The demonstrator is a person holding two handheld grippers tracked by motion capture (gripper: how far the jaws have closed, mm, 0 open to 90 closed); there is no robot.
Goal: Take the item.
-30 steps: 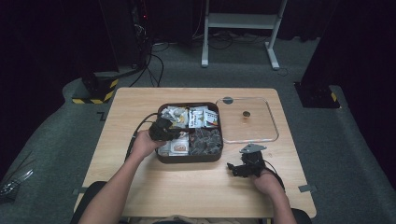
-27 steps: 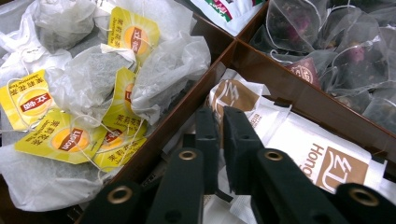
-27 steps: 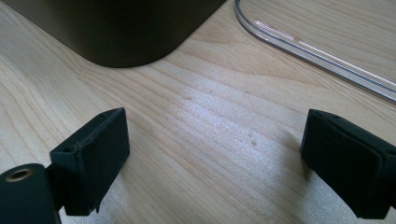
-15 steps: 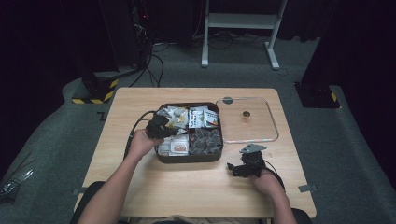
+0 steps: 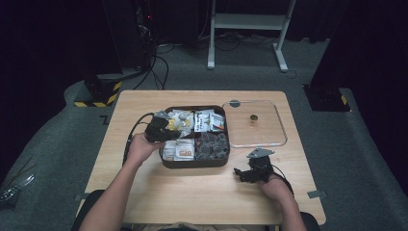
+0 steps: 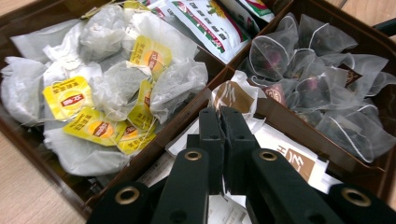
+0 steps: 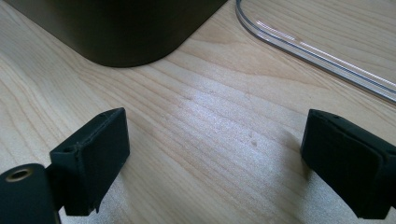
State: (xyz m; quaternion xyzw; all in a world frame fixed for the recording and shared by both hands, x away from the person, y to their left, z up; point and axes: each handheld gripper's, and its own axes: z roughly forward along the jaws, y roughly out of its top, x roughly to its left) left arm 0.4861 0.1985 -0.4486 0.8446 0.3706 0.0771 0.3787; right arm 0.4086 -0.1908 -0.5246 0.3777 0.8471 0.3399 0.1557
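Light wood counter (image 5: 144, 101) with rounded corners, standing on grey carpet floor (image 5: 337, 139). Surroundings dark, black drapes or panels at left and right. White metal frame stand (image 5: 248, 21) at back centre, cables (image 5: 159, 62) trailing on the floor beside it. Two black bases with yellow-black hazard tape (image 5: 96, 94), one at left, one at right (image 5: 329, 98). Light falls from above onto the counter; the room's edges are in shadow.

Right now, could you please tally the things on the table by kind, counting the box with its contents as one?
Brown compartment box: 1
Clear lid: 1
Tools: 2, left tool and right tool
Total: 4
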